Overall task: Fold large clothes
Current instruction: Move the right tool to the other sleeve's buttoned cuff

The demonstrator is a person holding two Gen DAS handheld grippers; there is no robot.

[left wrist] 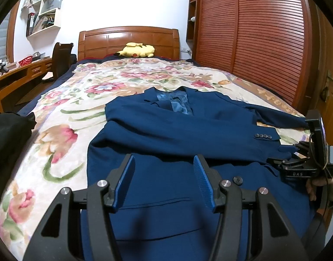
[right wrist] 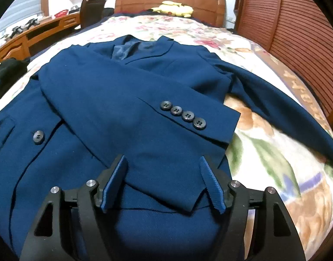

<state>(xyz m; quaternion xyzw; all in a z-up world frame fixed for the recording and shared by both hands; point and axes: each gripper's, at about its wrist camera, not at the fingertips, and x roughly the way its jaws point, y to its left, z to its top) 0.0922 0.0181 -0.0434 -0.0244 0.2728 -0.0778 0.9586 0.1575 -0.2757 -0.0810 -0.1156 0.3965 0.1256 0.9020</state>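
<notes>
Only the left view shows the right tongs (left wrist: 296, 152) beside the jacket (left wrist: 166, 130).

The jacket (right wrist: 114, 91) is deep blue with a paler blue lining (left wrist: 177, 104) and dark grey buttons (right wrist: 182, 115). The bedspread (left wrist: 64, 117) is cream with pink, orange and green flowers. The headboard (left wrist: 129, 39) is reddish-brown; the plush (left wrist: 137, 50) is yellow.

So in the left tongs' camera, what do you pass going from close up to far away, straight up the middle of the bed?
Left tongs → blue jacket → folded sleeve lying across it → jacket collar → flowery blanket → yellow plush toy → wooden headboard.
</notes>
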